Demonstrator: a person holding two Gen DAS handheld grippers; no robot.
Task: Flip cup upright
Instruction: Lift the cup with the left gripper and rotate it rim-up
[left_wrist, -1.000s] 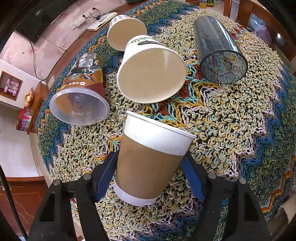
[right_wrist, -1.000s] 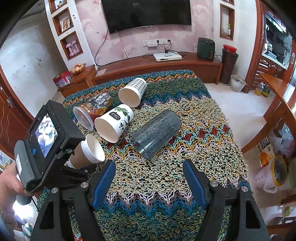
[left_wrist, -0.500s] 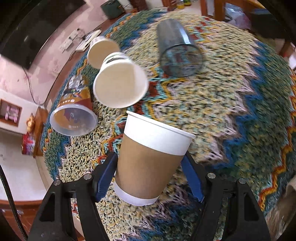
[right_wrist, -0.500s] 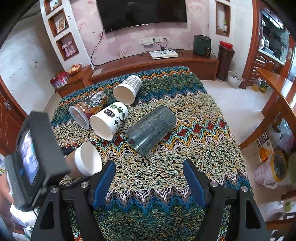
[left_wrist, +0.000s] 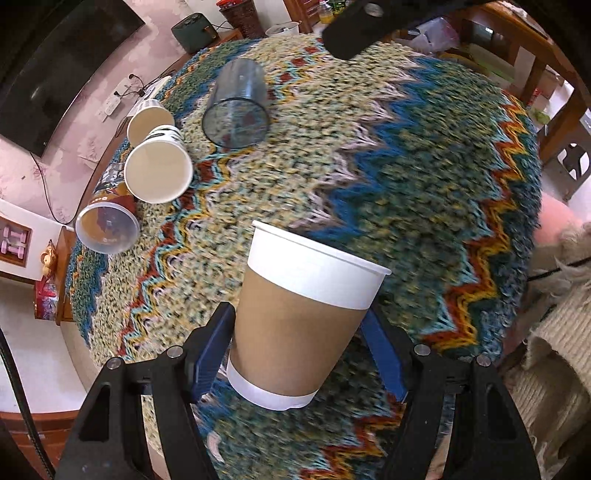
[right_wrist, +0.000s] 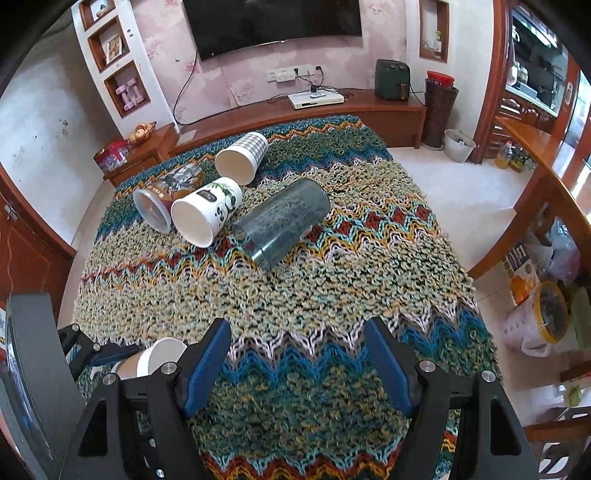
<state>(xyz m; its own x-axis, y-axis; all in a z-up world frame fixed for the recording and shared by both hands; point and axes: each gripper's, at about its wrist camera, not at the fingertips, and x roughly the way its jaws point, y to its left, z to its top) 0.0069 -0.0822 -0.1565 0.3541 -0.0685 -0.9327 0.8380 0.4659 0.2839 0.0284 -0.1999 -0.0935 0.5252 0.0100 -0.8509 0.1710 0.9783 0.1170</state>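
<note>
My left gripper (left_wrist: 299, 343) is shut on a brown paper cup with a white rim (left_wrist: 295, 321) and holds it above the knitted cloth, rim pointing away from me. The same cup (right_wrist: 151, 362) shows at the lower left of the right wrist view, partly hidden by my right finger. My right gripper (right_wrist: 297, 365) is open and empty over the near part of the cloth. Several cups lie on their sides farther back: a dark clear tumbler (right_wrist: 282, 221), a panda cup (right_wrist: 207, 210), a brown printed cup (right_wrist: 166, 195) and a checked cup (right_wrist: 242, 157).
The knitted zigzag cloth (right_wrist: 332, 288) covers the whole table. A wooden TV bench (right_wrist: 295, 110) runs behind it. A wooden counter (right_wrist: 535, 177) and bags stand to the right. A person's sleeve (left_wrist: 554, 332) is at the right edge of the left wrist view.
My left gripper has carried the brown cup back toward the near left edge of the table and turned; the lying cups look farther away. My right gripper has barely moved.
</note>
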